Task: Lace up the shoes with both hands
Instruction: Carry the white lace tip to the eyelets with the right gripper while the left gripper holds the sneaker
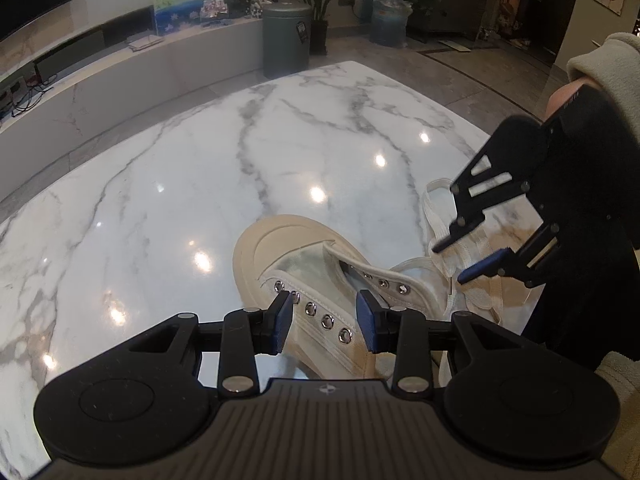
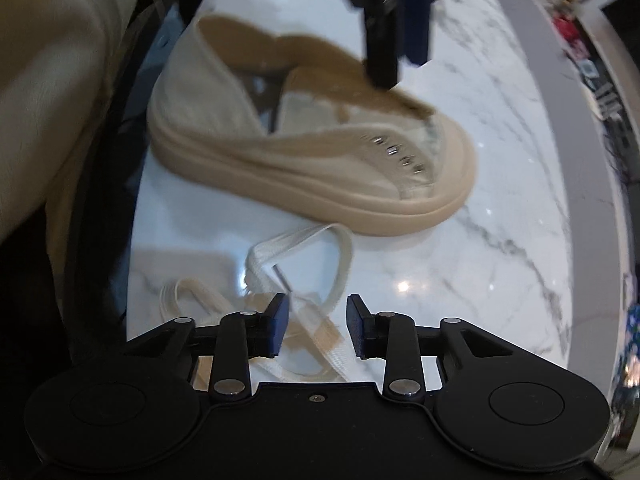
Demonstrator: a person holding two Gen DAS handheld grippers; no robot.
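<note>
- Marble-patterned white counter (image 1: 168, 184) in a living room, with a low media shelf, a dark bin (image 1: 286, 36) and potted plants behind
- Shoe (image 1: 320, 280): cream canvas with a thick tan sole, unlaced, lying near the counter's near edge; both rows of metal eyelets (image 1: 328, 321) are empty
- Lace (image 2: 304, 256): flat, cream, loose in a tangled pile on the counter just beside the sole, apart from the shoe; its clear tip (image 2: 282, 278) points up out of the pile
- Left claw (image 1: 325, 322): partly open, jaws straddling the near eyelet flap; whether the pads press it cannot be told
- Right claw (image 2: 314, 322): partly open and empty, pointed steeply down over the pile, with lace strands and the tip between or just beyond its blue pads (image 2: 280, 320); the right wrist view is blurred
- Step in hand, as judged: picking up the lace end. Best done by closing on the strand just behind the stiff tip, so that the tip stands free for threading, while the left claw steadies the flap
- Risk: pinching two crossed strands would drag the whole pile
- Writing: no brand or label can be read on the shoe; a mark on the right claw's housing is too blurred
</note>
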